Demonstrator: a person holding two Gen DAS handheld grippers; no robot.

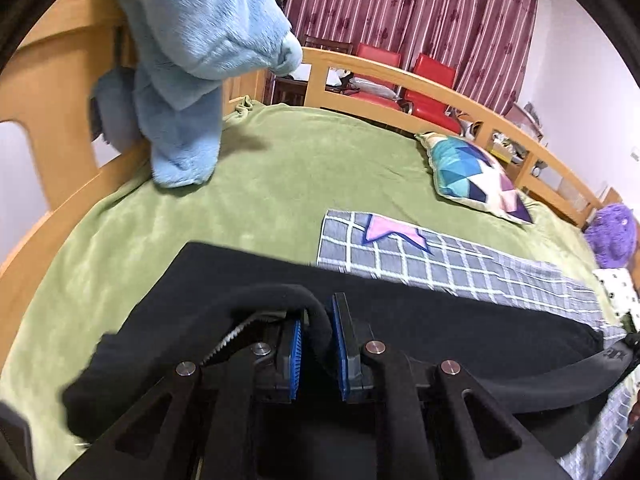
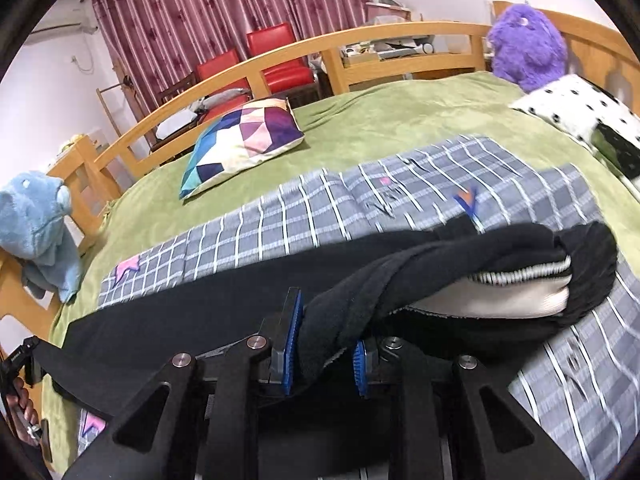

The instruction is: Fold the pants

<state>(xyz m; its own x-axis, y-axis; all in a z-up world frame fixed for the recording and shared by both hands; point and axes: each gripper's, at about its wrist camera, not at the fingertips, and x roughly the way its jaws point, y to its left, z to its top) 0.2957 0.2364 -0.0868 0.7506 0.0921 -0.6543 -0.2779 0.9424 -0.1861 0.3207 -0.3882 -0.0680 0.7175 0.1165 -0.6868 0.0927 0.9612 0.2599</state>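
Left wrist view: the left gripper [image 1: 318, 350] pinches a fold of the black pants [image 1: 440, 332]. Only the right wrist view shows the white waistband lining [image 2: 492, 300], with the right gripper [image 2: 326, 354] clamped on bunched cloth.

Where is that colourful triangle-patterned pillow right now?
The pillow lies on the green bedspread, just beyond the grey checked pants and near the wooden bed rail, left of centre in the right wrist view.

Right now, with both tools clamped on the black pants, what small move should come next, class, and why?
Probably carry both tools across together to lay the held edge over the far one. The left tool pinches the leg end and the right tool the waist end of the pants, whose far part lies on the checked blanket.
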